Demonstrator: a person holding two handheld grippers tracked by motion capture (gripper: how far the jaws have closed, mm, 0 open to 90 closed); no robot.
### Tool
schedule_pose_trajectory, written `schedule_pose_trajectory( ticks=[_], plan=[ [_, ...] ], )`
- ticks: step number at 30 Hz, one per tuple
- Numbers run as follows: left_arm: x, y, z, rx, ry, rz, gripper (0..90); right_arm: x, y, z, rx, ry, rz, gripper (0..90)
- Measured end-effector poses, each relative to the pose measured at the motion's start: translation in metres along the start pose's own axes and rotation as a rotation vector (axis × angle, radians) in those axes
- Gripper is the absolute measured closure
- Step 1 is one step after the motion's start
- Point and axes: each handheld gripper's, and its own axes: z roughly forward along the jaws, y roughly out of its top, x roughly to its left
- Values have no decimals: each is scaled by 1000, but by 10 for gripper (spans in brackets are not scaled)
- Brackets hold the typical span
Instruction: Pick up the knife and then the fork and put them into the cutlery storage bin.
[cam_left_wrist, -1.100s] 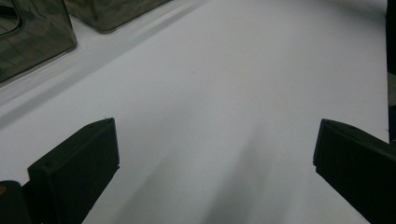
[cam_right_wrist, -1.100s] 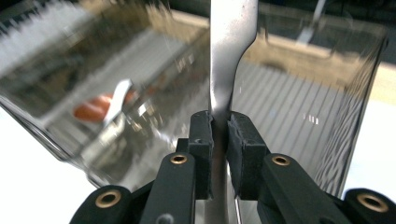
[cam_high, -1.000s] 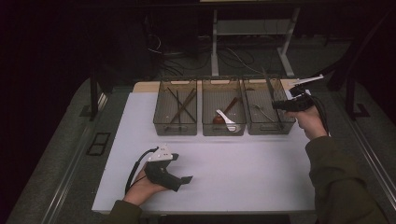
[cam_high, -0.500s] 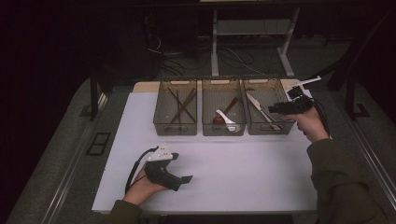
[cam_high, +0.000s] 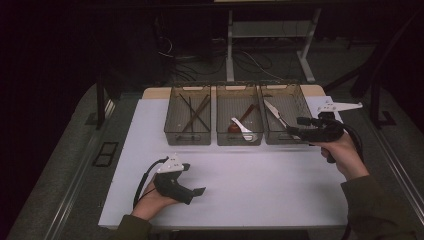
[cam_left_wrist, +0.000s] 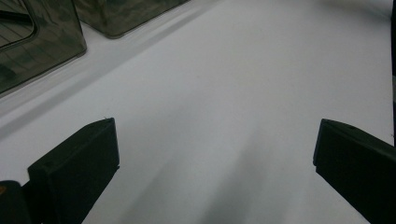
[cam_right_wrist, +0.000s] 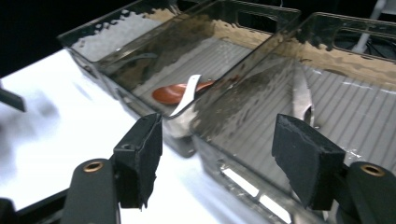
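Three smoky clear bins stand in a row at the back of the white mat (cam_high: 260, 175). The left bin (cam_high: 187, 136) holds dark chopsticks (cam_high: 194, 113). In the middle bin (cam_high: 240, 139) lie a brown spoon (cam_right_wrist: 169, 93) and a white spoon (cam_high: 242, 128). A silver knife (cam_high: 274, 113) lies in the right bin (cam_high: 278, 138). My right gripper (cam_high: 294, 126) hovers at that bin's front right corner; its jaws have just been opening, and they hold nothing. My left gripper (cam_high: 193, 179) rests on the mat near the front, open and empty.
Behind the bins a strip of wooden board (cam_high: 156, 93) shows, then a white desk frame (cam_high: 230, 45) and cables (cam_high: 260, 62) on the dark floor. Bare mat lies between the bins and the front edge. Metal rails (cam_high: 400, 160) flank the table.
My right gripper has drawn back from over the right bin toward the near right, and its jaws have spread. The knife now lies free in that bin. The left hand has stayed put.
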Motion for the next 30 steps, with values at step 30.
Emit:
schedule_pose_trajectory(
  ticks=[30],
  plan=[
    [0,1,-3,-17,2,1,0,48,-76,-9,-17,54,-82,176]
  ],
)
